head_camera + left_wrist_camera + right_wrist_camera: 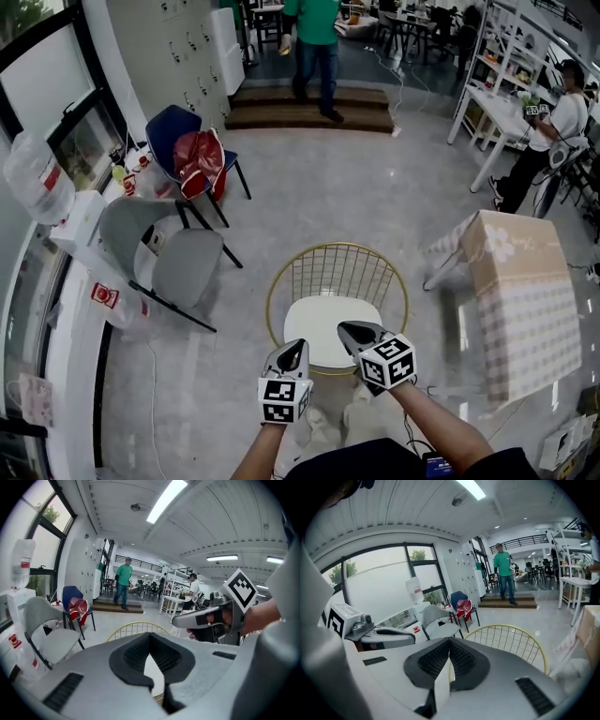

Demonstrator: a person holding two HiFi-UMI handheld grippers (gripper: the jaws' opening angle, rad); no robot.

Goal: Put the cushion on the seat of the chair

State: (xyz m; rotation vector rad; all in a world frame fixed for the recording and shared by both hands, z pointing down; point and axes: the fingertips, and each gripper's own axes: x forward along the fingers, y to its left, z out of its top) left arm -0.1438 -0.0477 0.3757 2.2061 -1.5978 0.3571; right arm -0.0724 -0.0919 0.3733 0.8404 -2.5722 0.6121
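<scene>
A gold wire chair (337,251) stands in the middle of the floor, and a white cushion (319,323) lies flat on its seat. My left gripper (292,349) hovers over the cushion's front edge, jaws shut with nothing held. My right gripper (349,328) hangs beside it over the cushion, also shut and empty. In the left gripper view the closed jaws (150,637) point at the chair's back (136,629), with the right gripper (176,619) to the right. The right gripper view shows closed jaws (449,641) before the chair's back (511,641), the left gripper (412,637) alongside.
A grey chair (183,262) and a blue chair carrying a red bag (199,159) stand to the left by a white counter (75,328). A table with a checked cloth (525,300) is on the right. One person (314,47) walks at the back, another (553,131) stands right.
</scene>
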